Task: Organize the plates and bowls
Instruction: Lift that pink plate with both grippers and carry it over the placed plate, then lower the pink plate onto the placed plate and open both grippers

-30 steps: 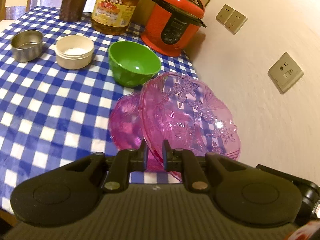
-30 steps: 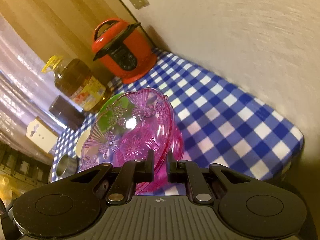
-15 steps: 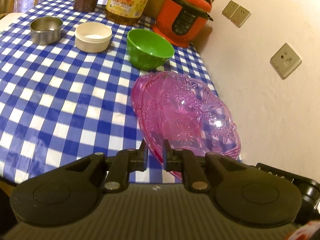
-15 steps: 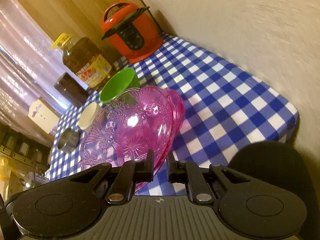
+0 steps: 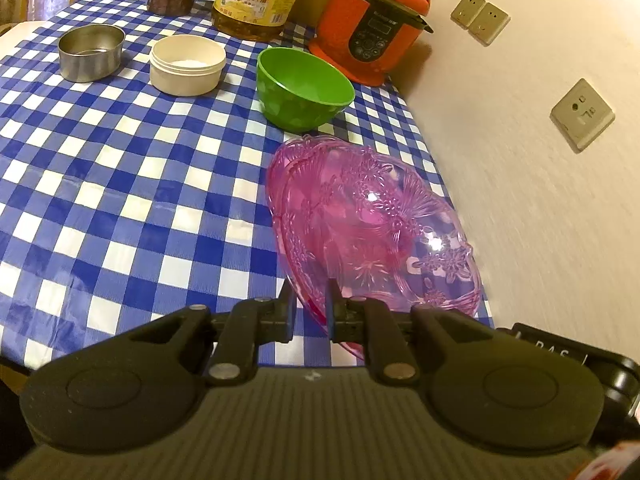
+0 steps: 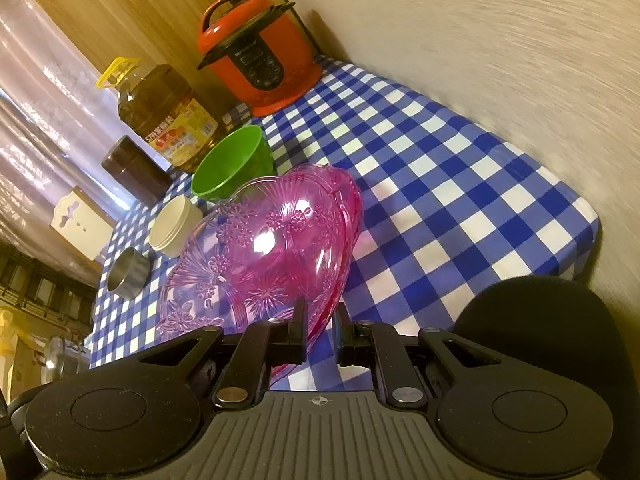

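As the two grippers carry it in from opposite sides, the transparent pink pressed-plastic plate (image 5: 384,236) with the flower pattern now sits much flatter than a second ago, when it stood steeply tilted above the blue-and-white checked tablecloth (image 5: 120,184). A second pink plate (image 5: 280,176) of the same kind lies beneath it on the cloth, its rim showing just past the upper plate's far-left edge in the left wrist view; a second ago far more of it was uncovered. The upper one has been brought down and over it, and the two now nearly nest.

The left gripper (image 5: 310,312) has its fingers drawn narrow, pinching the near rim of the upper plate. The right gripper (image 6: 320,330) is likewise nearly closed on the rim at the other side. Whether the upper plate already rests fully on the lower one cannot be told; its near edge seems a little raised.

The stack sits near the table's corner by the wall, just in front of the green plastic bowl (image 5: 304,88). Farther back stand a cream round tub (image 5: 187,64) and a small steel bowl (image 5: 91,52), well apart from the plates.

By my judgement the plate stacking is almost done: what remains is settling the upper plate square and letting go, then the bowls.
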`<state>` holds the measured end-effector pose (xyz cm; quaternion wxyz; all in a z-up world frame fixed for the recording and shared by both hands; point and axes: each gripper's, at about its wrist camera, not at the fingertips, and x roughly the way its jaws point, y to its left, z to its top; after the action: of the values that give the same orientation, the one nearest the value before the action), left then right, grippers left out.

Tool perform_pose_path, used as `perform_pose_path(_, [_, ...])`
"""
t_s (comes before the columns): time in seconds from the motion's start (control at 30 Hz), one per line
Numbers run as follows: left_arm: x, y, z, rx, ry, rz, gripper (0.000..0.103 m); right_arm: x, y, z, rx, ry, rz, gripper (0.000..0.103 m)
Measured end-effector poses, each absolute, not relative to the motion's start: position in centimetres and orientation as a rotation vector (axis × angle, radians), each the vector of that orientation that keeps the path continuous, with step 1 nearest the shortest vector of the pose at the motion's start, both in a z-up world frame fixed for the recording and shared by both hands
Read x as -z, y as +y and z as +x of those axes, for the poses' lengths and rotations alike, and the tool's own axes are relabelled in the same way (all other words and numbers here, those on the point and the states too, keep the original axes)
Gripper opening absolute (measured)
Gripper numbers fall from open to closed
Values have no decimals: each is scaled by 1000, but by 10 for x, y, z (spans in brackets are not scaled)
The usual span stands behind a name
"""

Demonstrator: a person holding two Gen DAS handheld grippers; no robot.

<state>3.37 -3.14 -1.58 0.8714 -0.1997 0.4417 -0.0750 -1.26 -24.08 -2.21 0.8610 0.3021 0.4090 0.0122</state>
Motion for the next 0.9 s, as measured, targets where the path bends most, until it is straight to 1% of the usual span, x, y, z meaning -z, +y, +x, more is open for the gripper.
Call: perform_pose_path(0.9, [49, -43, 125, 130, 990, -400, 13, 56, -248, 74, 0, 904, 636, 12])
